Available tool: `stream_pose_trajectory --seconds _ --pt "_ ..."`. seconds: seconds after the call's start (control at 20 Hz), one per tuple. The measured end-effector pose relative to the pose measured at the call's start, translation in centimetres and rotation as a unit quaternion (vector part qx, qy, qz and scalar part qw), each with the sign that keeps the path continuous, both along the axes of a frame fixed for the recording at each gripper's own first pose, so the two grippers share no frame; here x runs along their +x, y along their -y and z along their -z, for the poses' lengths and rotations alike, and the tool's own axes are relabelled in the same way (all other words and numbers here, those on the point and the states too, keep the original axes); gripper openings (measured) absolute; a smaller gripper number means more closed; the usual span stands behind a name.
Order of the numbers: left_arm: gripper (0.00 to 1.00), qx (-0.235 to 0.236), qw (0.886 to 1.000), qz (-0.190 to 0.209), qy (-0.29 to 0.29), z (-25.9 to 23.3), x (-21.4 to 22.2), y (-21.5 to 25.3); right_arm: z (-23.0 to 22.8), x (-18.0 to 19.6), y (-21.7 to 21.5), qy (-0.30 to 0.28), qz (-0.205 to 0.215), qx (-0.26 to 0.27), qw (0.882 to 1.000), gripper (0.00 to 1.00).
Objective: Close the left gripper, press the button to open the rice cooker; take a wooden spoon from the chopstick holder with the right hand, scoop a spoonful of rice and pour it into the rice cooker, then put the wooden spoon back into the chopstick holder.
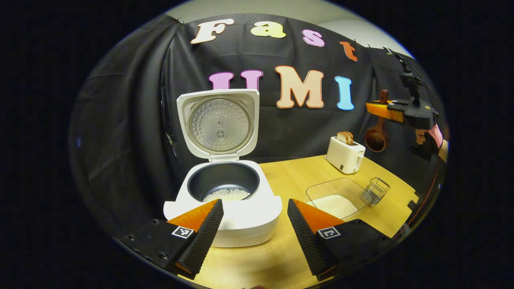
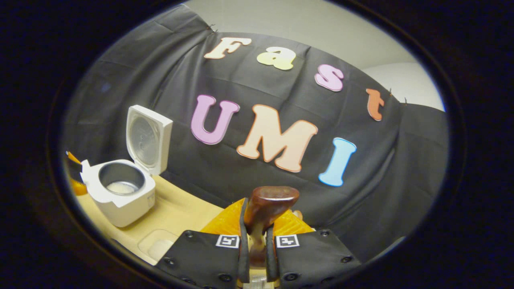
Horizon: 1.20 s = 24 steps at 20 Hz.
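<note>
The white rice cooker [image 1: 225,208] stands with its lid [image 1: 219,122] up, and a little rice [image 1: 226,195] lies in its dark pot. My left gripper [image 1: 254,218] is open just in front of the cooker, nothing between its fingers. At the far right, high above the table, my right gripper [image 1: 385,109] holds the wooden spoon [image 1: 376,136] by its handle, bowl hanging down. In the right gripper view that gripper [image 2: 255,224] is shut on the spoon handle [image 2: 266,204]; the cooker [image 2: 120,190] is far to the left. The wire chopstick holder [image 1: 375,191] stands beside a clear rice tray [image 1: 335,196].
A white toaster [image 1: 345,154] with bread in it stands at the back of the wooden table [image 1: 281,176]. A hand [image 1: 431,136] holds the right gripper near the right edge. The black cloth wall closes off the back and left.
</note>
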<state>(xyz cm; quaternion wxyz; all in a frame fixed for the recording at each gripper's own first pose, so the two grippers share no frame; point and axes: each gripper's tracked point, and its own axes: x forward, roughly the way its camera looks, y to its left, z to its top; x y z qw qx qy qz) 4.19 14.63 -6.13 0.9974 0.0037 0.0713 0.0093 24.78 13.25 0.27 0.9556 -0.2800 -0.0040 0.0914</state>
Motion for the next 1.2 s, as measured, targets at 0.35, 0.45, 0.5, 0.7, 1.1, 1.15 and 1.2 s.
stream_pose_trajectory --seconds 0.35,0.45,0.5,0.7,1.1,1.15,1.2 --pt "0.96 -0.002 0.999 -0.031 0.01 -0.9 0.3 2.2 4.5 0.4 8.3 -0.03 0.018 0.039 0.999 0.19" --pt "0.96 -0.002 0.999 -0.041 0.012 -1.1 0.1 2.4 6.9 0.6 9.5 -0.047 0.022 0.051 0.997 0.18" --pt "0.96 -0.002 0.999 -0.045 0.01 -1.0 -0.1 2.5 8.2 0.7 10.1 -0.056 0.026 0.058 0.996 0.18" --pt "0.95 -0.001 0.998 -0.069 0.007 -0.9 -0.7 1.6 12.7 0.3 11.9 -0.079 0.035 0.071 0.994 0.18" --pt "0.96 0.006 0.995 -0.103 0.007 -1.2 -1.9 0.0 18.0 0.1 14.6 -0.116 0.056 0.094 0.987 0.19" --pt "0.95 0.005 0.994 -0.105 0.009 -1.4 -2.1 0.0 18.6 0.1 14.9 -0.123 0.056 0.095 0.986 0.19" --pt "0.95 0.004 0.994 -0.106 0.011 -1.5 -2.2 0.0 19.0 0.0 15.2 -0.129 0.057 0.097 0.985 0.18"
